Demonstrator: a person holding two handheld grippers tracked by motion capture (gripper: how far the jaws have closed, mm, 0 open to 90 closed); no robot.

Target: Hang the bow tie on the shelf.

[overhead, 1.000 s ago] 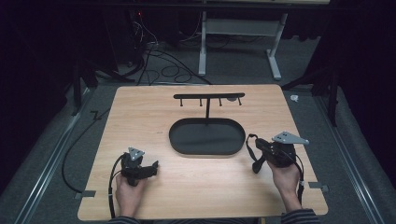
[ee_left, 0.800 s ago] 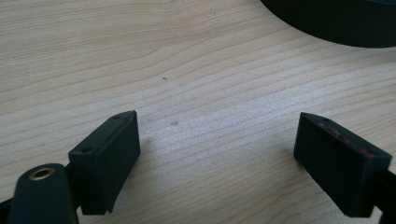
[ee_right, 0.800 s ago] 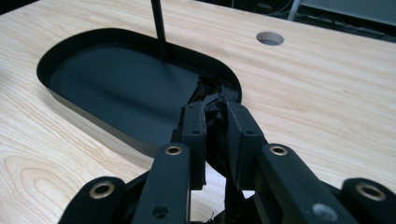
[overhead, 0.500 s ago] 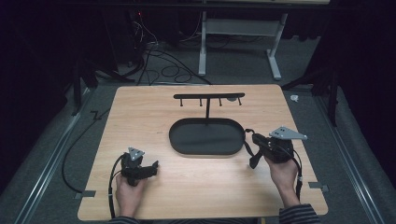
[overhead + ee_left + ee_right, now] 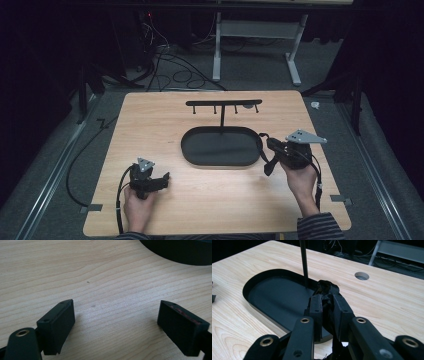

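Black and oval, the tray (image 5: pixel 220 146) sits in the middle of the wooden table (image 5: pixel 150 120) and serves as the marker for everything else; a thin post rises from its far rim to a horizontal bar with small hooks (image 5: pixel 223 103).

At the tray's right end, the right gripper (image 5: pixel 264 142) is clenched on a black strap (image 5: pixel 266 160). In the right gripper view the two jaws stand almost together with the dark, crumpled strap (image 5: pixel 327 290) pinched between the pads, a bunched end sticking out past the tips and the rest trailing down below the jaws. The tips and that bunched end hang over the tray's near right rim (image 5: pixel 287 326), close to the foot of the post (image 5: pixel 304 262). From above, the strap loops down from the jaws just outside the tray's right edge, and the right hand (image 5: pixel 300 175) holds the gripper from the near right side.

Near the tray's left front, well apart from it, the left gripper (image 5: pixel 165 177) rests low over bare wood. In its own view the left gripper (image 5: pixel 116 320) has its jaws spread wide with nothing between them, and a curve of the tray wall (image 5: pixel 180 252) shows beyond.
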